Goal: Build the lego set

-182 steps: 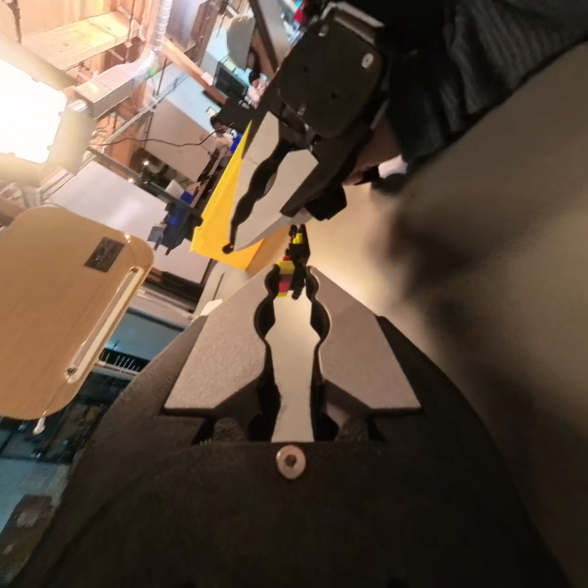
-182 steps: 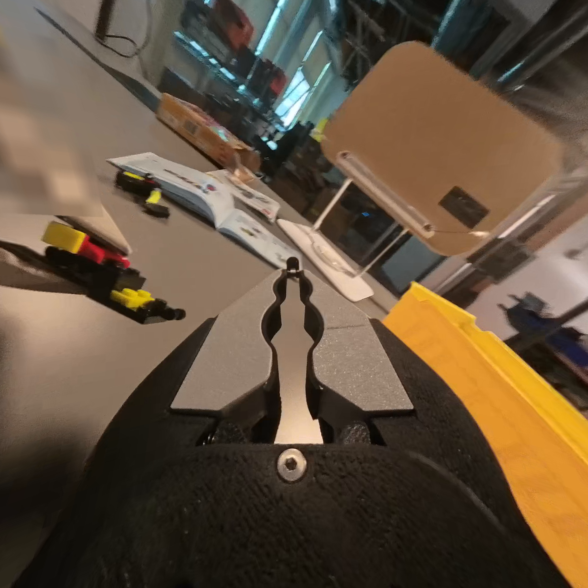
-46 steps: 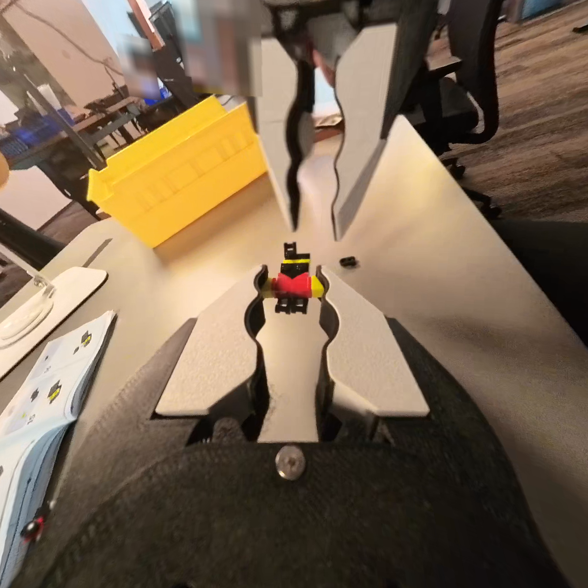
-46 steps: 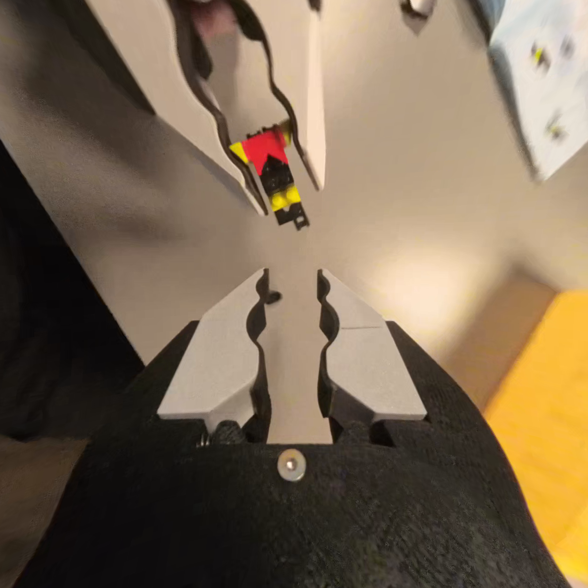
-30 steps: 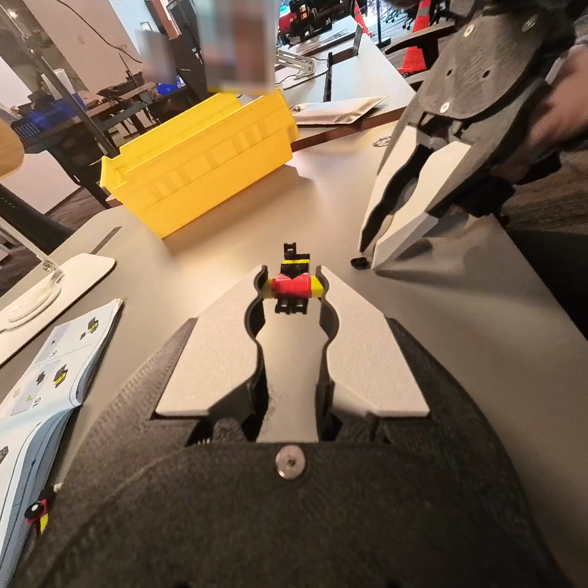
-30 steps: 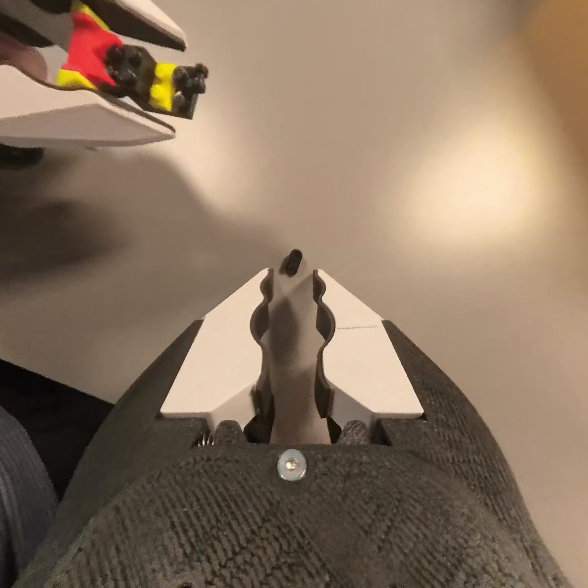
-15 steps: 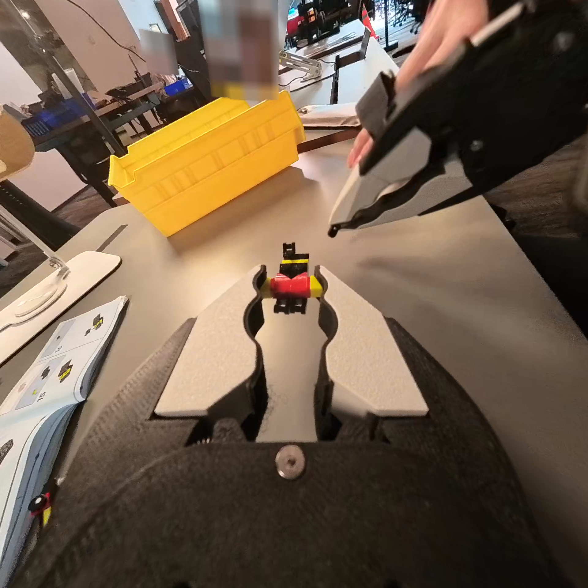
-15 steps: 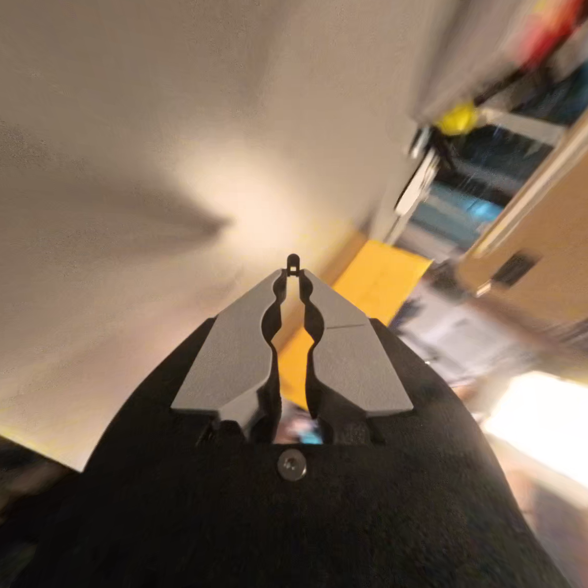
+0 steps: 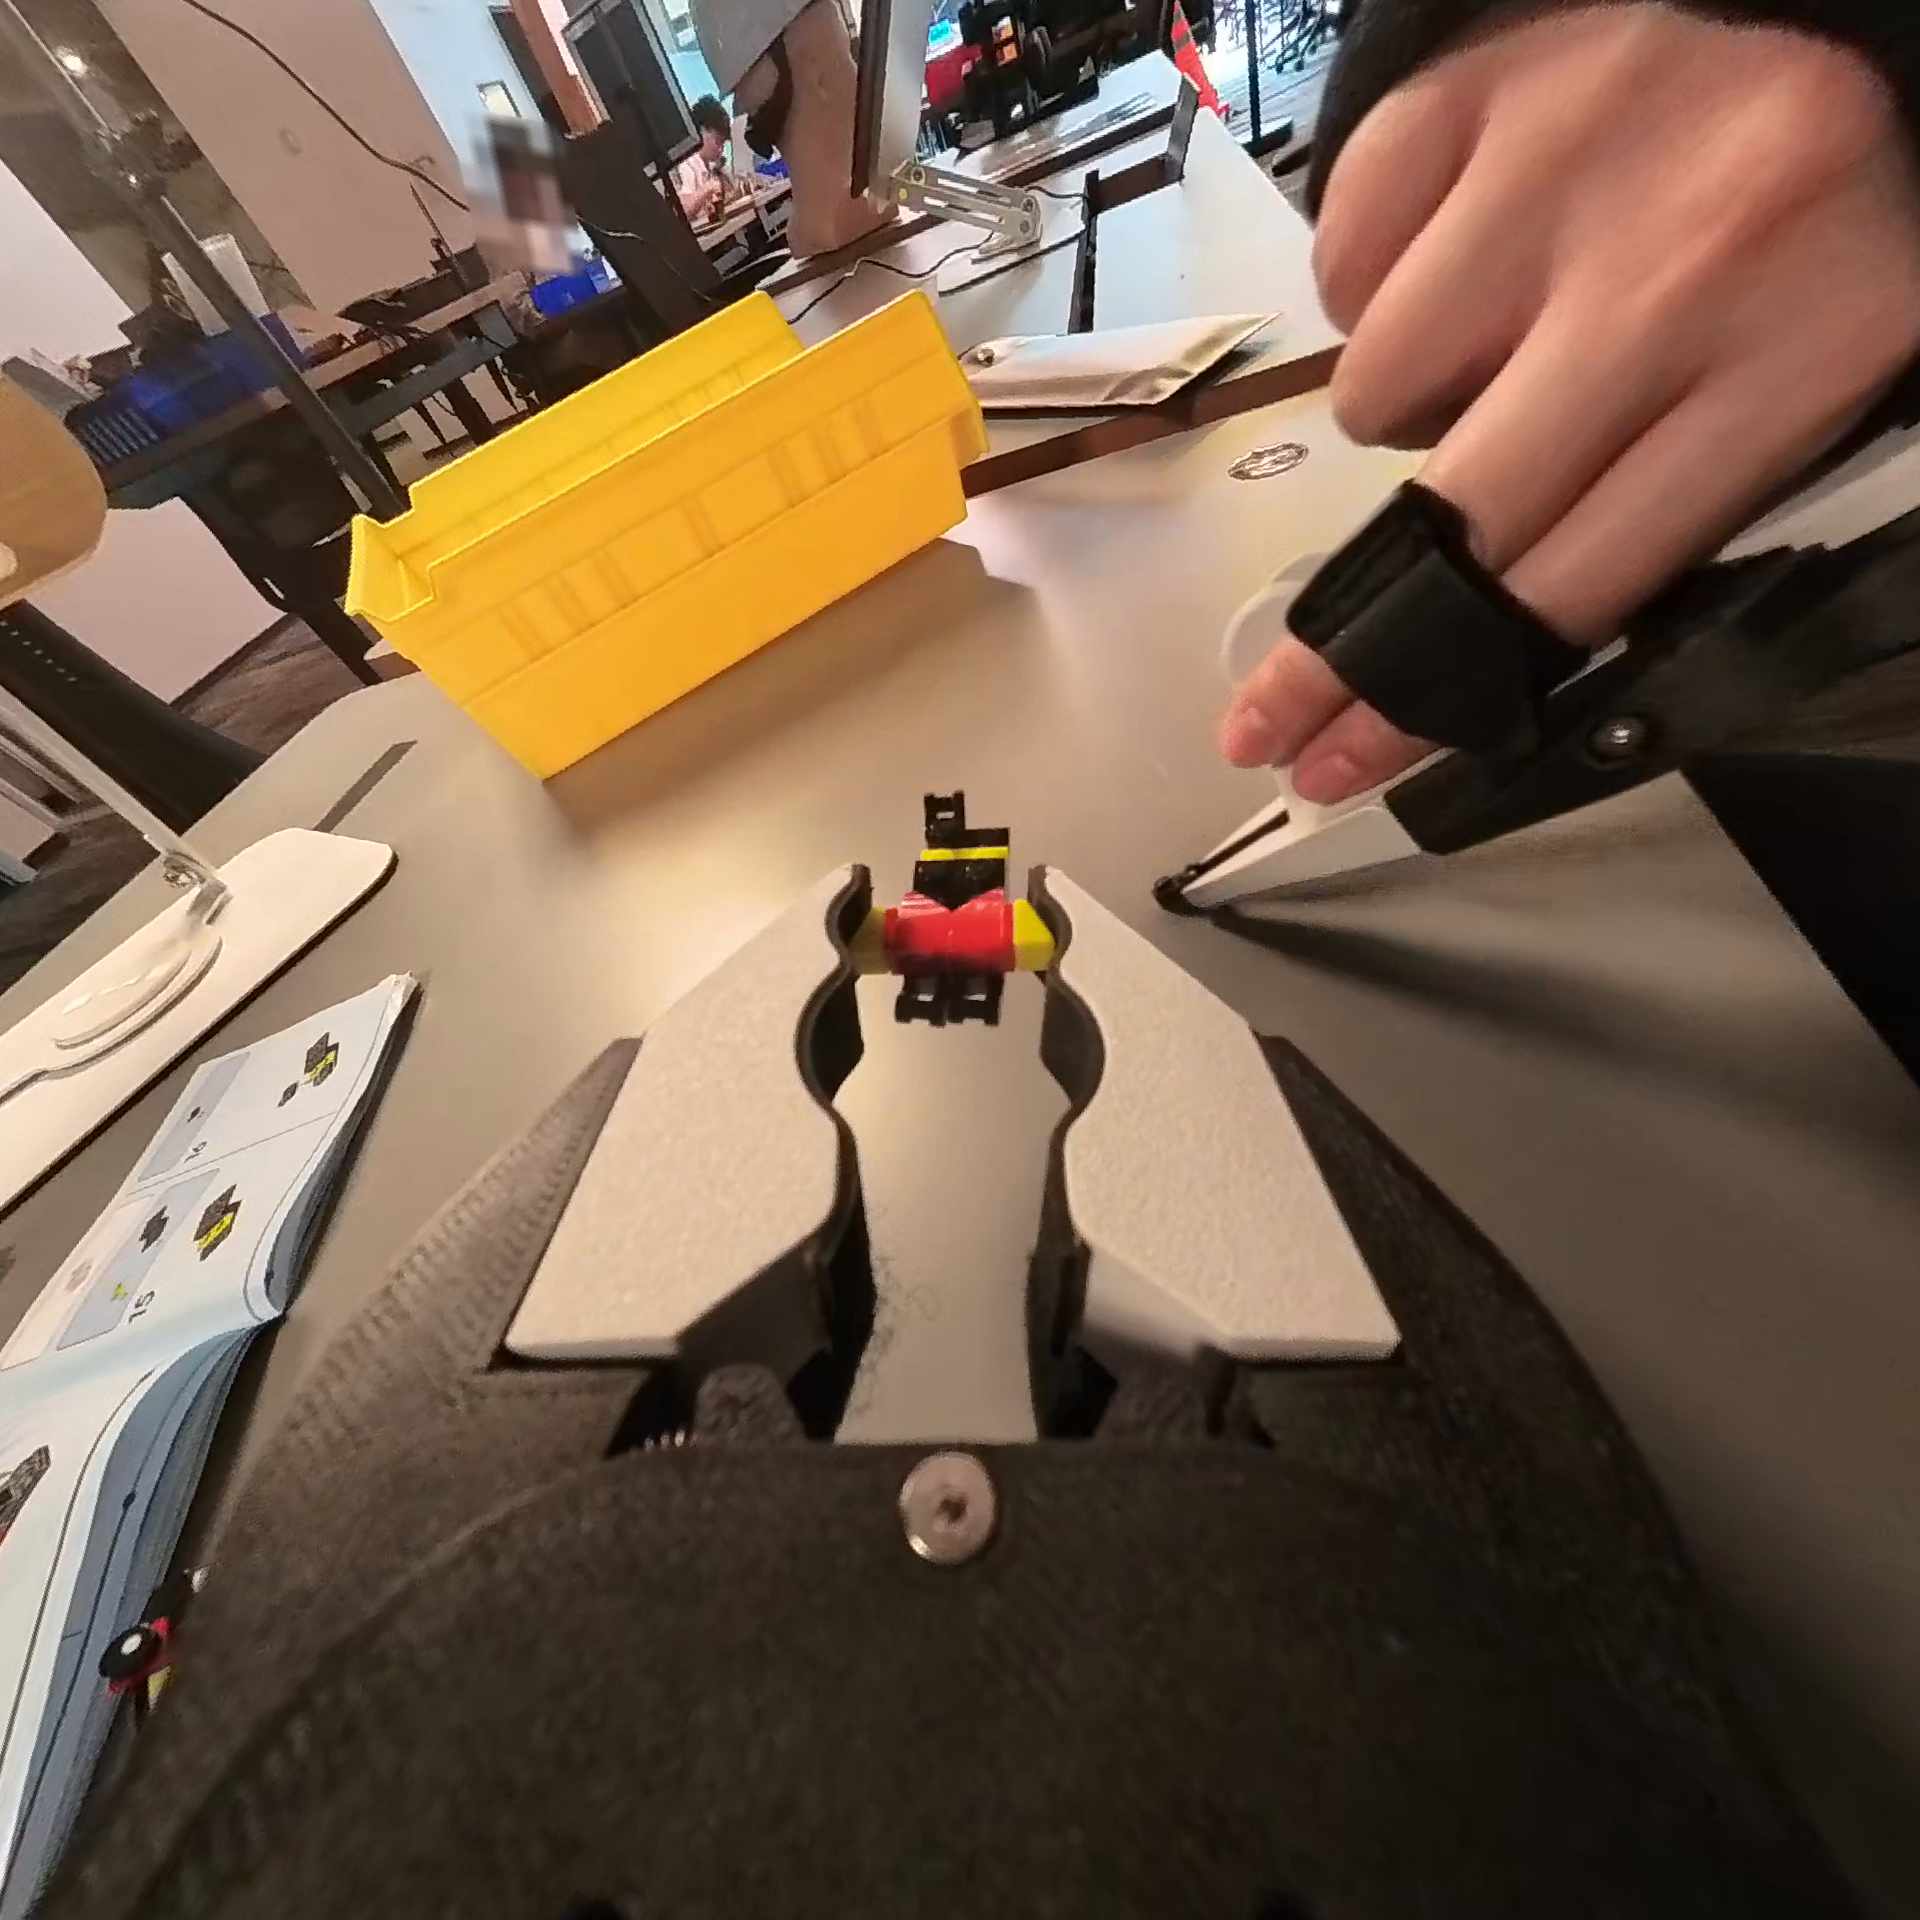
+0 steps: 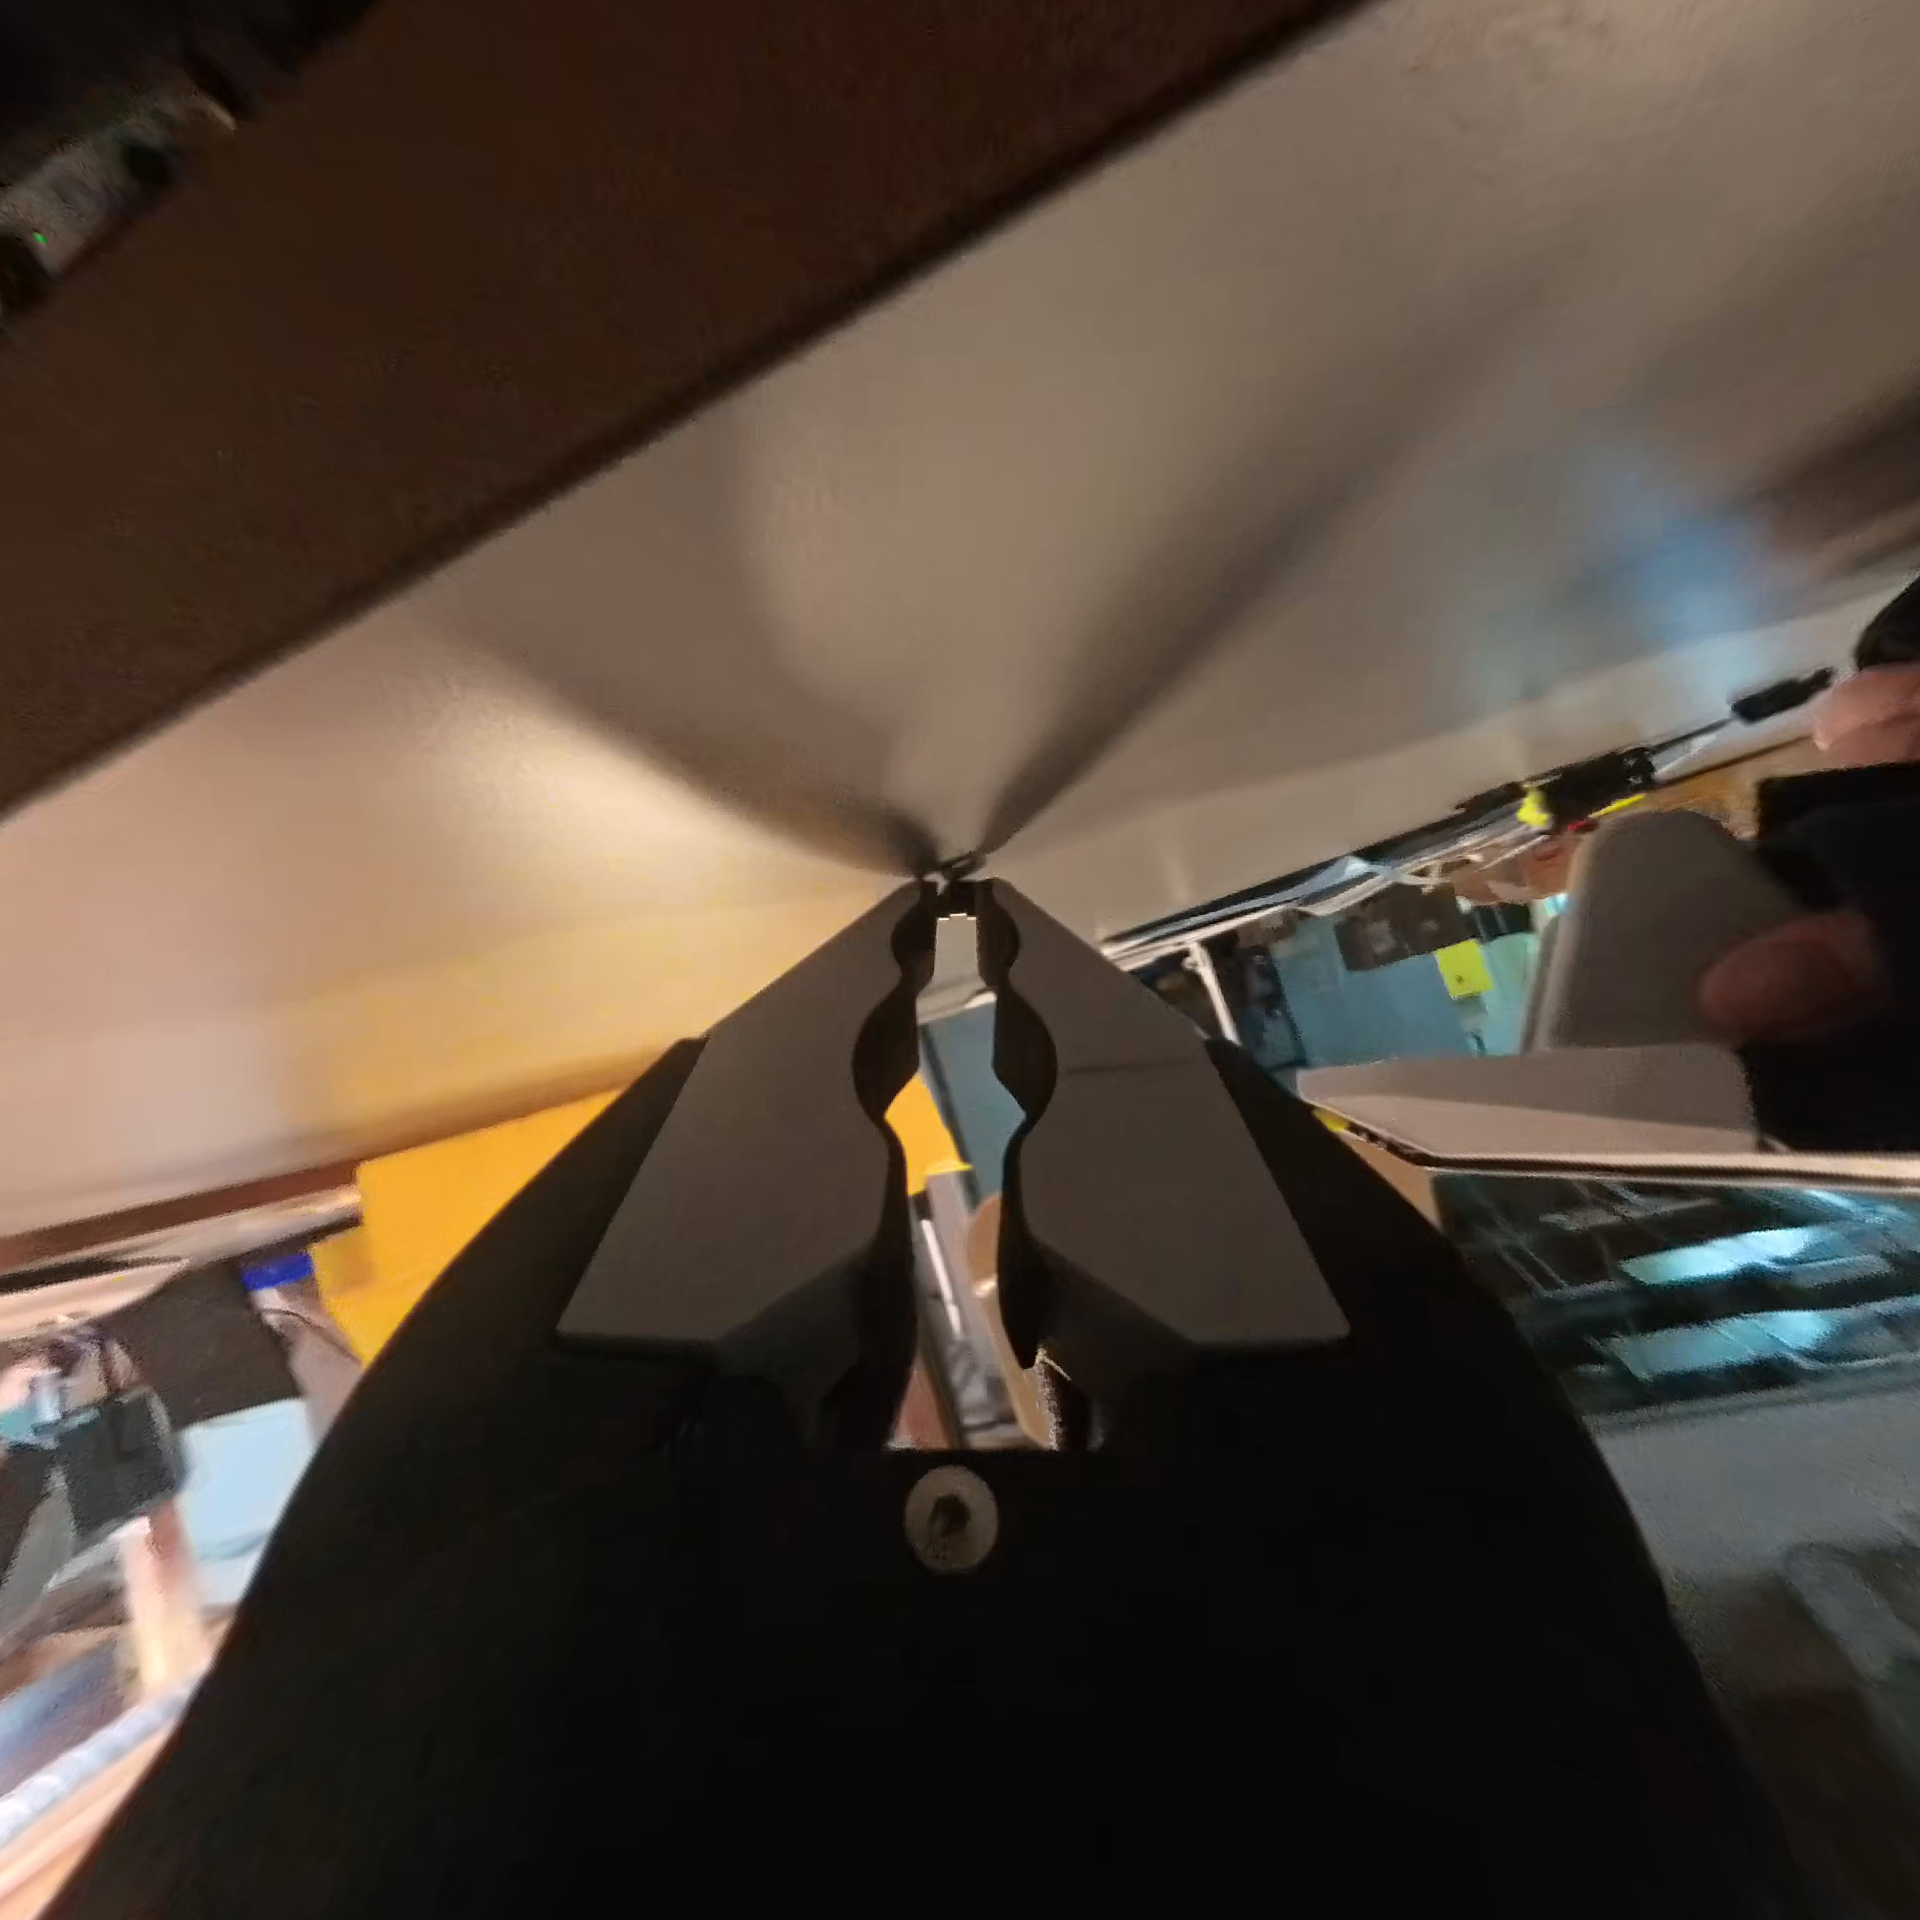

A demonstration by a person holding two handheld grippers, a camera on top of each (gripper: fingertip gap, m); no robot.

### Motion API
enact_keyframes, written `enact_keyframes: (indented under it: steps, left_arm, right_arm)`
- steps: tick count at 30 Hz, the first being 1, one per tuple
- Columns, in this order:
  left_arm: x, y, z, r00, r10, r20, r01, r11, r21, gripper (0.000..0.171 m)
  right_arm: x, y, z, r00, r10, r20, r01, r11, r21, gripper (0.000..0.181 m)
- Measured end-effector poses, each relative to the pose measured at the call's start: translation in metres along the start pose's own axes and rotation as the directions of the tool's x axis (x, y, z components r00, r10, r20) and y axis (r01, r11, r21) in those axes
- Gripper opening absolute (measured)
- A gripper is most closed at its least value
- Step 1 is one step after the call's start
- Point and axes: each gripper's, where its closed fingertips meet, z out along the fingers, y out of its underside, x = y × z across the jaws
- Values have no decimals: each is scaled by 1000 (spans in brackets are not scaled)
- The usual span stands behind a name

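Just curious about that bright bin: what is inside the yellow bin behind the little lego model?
Cannot tell: the yellow bin shows only its outer wall and rim from here; its inside is hidden.

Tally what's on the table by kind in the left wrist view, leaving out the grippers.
Lego assembly, held off the table in the left gripper: 1
Small black piece in the right gripper: 1
Yellow bin: 1
Instruction booklet: 1
White stand base: 1
Total: 5

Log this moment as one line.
left gripper: shut on lego model | right gripper: shut on small black piece, tip at table
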Motion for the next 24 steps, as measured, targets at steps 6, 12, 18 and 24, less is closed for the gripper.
enact_keyframes:
  steps: [6, 12, 18, 24]
  left_arm:
    - [1, 1, 0, 1000, 9, -1, -9, 1000, -4, 29]
    - [1, 1, 1, 1000, 13, -3, -13, 1000, -5, 29]
    - [2, 1, 1, 1000, 15, -4, -15, 1000, -6, 29]
    - [2, 2, 1, 1000, 21, -5, -21, 1000, -9, 29]
  right_arm:
    - [0, 1, -4, 983, 184, -26, -184, 983, 16, 13]
    - [-5, 4, -11, 722, 684, 103, -689, 724, 27, 20]
    - [-6, -6, -18, -399, 840, 367, -913, -399, -79, 14]
    - [-2, -9, -19, -709, 554, 436, -655, -747, -117, 21]
